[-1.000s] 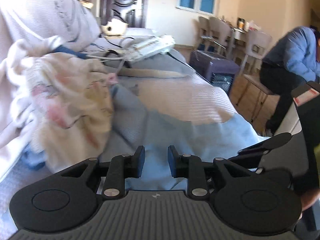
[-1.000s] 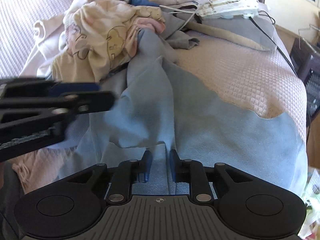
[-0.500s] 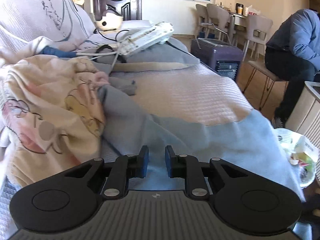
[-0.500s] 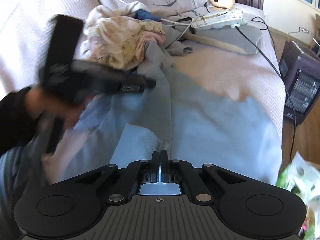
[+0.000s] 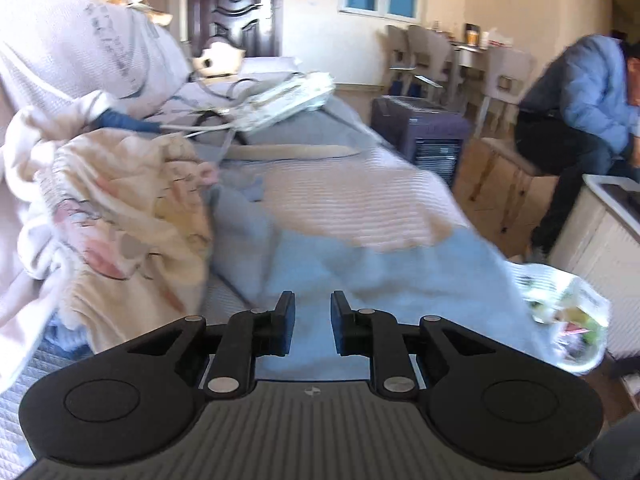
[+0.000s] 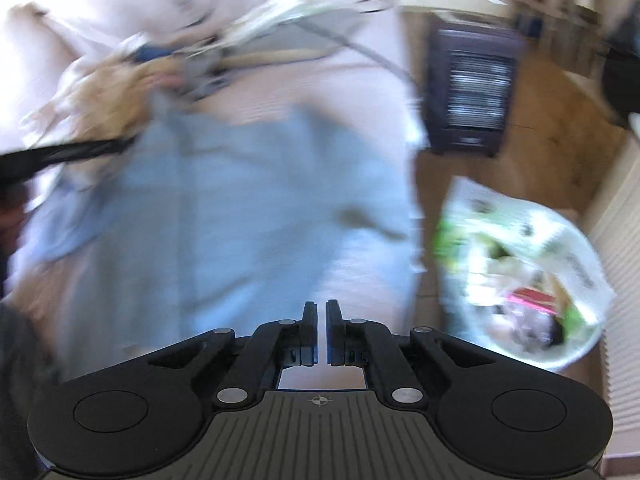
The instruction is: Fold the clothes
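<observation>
Nearest the left wrist lens, shows the left gripper (image 5: 312, 312) spread, a clear gap between the fingers and nothing pinched; hovers low over the near edge of the light blue garment (image 5: 380, 272), though cannot tell whether touching it. Nearest the right wrist lens, shows the right gripper (image 6: 320, 316) with fingers almost pressed together, only a thin slit between them, no cloth seen in that slit; points down at the same garment from its near end, with heavy blur over the whole view. Just beyond both claws, finds the blue garment lying loosely spread and wrinkled across the pinkish quilted cover (image 5: 344, 204), its right edge hanging over the side. Beside it on the left, meets a crumpled cream printed garment (image 5: 120, 220), heaped and touching the blue cloth's upper left part; catches, in the right wrist view, a dark blurred bar reaching in from the left across that heap. Off the right edge, near the floor, shows a round bin (image 6: 528, 280) lined with a white bag and holding mixed scraps. Farther back on the cover, finds a white power strip (image 5: 288, 96) with cables, resting on grey fabric; behind the heap, a large pale pillow (image 5: 80, 48). Beyond the side, on the wooden floor, shows a dark heater (image 5: 428, 136); farther right, a person in a blue jacket (image 5: 592, 92), seated and bent forward. Farthest off, shows pale chairs (image 5: 424, 52) and a dark door (image 5: 236, 4).
</observation>
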